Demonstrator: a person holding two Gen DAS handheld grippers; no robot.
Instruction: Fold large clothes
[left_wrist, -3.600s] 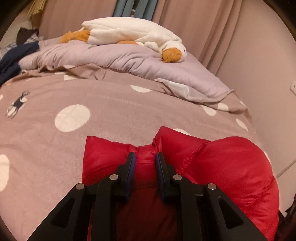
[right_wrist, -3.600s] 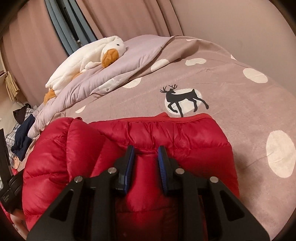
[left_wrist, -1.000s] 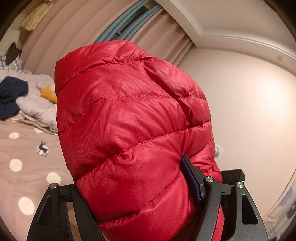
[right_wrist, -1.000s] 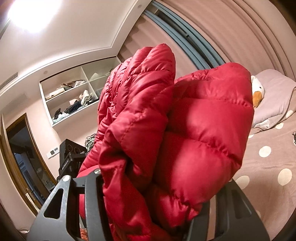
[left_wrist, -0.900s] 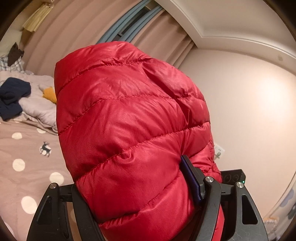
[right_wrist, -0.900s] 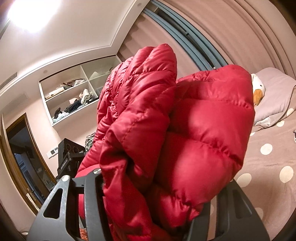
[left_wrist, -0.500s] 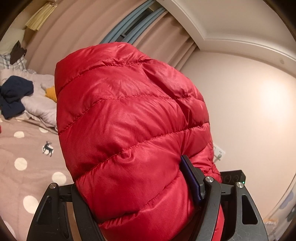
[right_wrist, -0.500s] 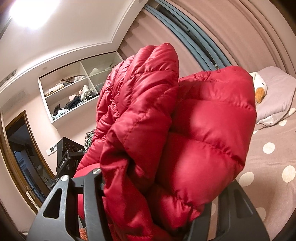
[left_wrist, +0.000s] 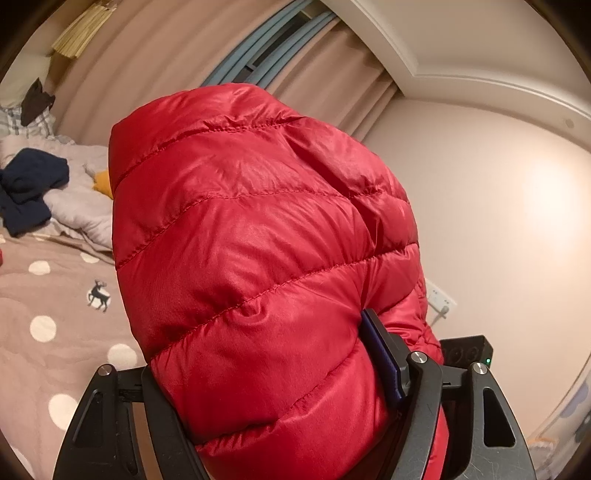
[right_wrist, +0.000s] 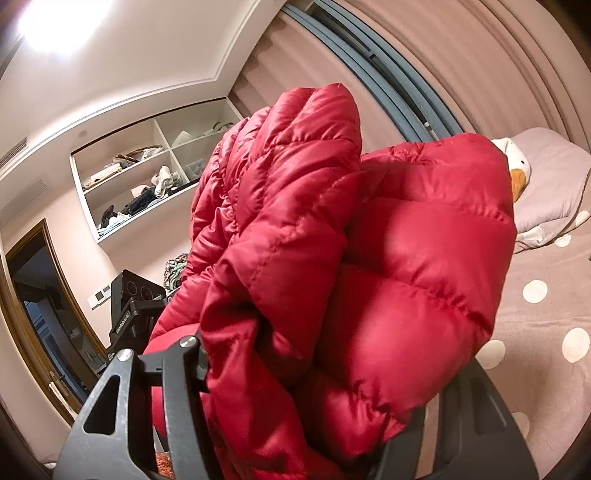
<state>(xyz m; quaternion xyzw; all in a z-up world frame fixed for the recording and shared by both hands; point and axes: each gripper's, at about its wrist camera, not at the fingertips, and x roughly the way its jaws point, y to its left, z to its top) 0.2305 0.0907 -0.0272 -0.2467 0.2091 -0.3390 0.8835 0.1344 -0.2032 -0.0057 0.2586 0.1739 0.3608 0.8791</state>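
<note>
Pink curtains (left_wrist: 155, 74), polka-dot bed (left_wrist: 44, 325), wall shelves (right_wrist: 147, 177), wooden door (right_wrist: 48, 306), ceiling light (right_wrist: 62, 22)

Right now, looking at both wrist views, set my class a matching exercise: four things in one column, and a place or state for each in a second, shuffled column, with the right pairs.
Things:
1. red puffer jacket
2. navy garment
3. plush goose
4. wall shelves

Places or states:
A. head resting on the lilac quilt
B. crumpled at the far end of the bed
C. bunched between both grippers' jaws
D. holding loose clothes, above the doorway side

Pairs: 1-C, 2-B, 3-A, 4-D
</note>
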